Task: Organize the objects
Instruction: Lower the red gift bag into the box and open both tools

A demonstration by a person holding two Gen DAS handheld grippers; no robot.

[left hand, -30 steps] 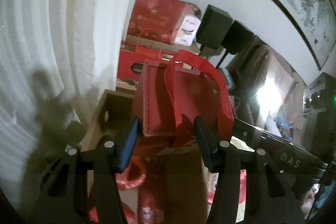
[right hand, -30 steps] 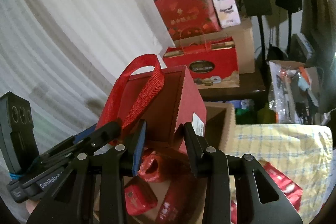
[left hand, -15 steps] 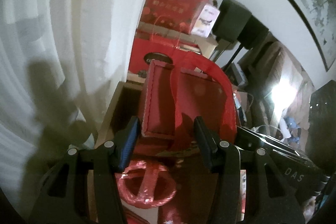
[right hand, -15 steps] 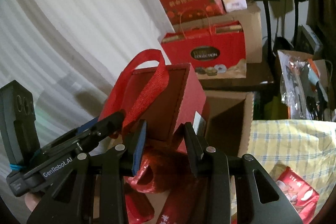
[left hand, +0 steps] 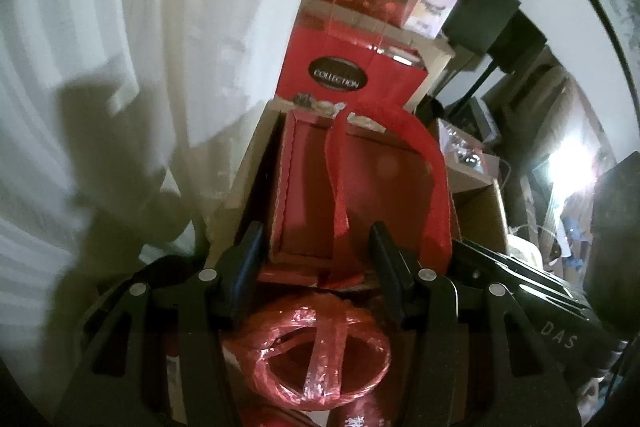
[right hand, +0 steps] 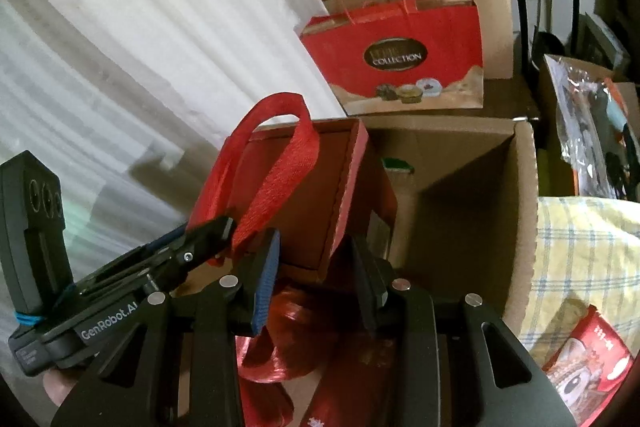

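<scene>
1. Two claws of mine grasp one red box [left hand: 360, 195]: my left claw [left hand: 316, 251] is clenched on its near wall and strap [left hand: 340, 203], my right claw [right hand: 314, 267] on a corner [right hand: 340, 227].
2. The box hangs just ahead of both claws, inside the carton [right hand: 516, 227], mouth tilted toward me.
3. Below my left claw lies a red ribbon coil [left hand: 316, 359].
4. Beyond the carton stands a red bag [right hand: 400, 55]; curtain [right hand: 140, 27] to the left, a checked cloth [right hand: 580, 247] to my right.
</scene>
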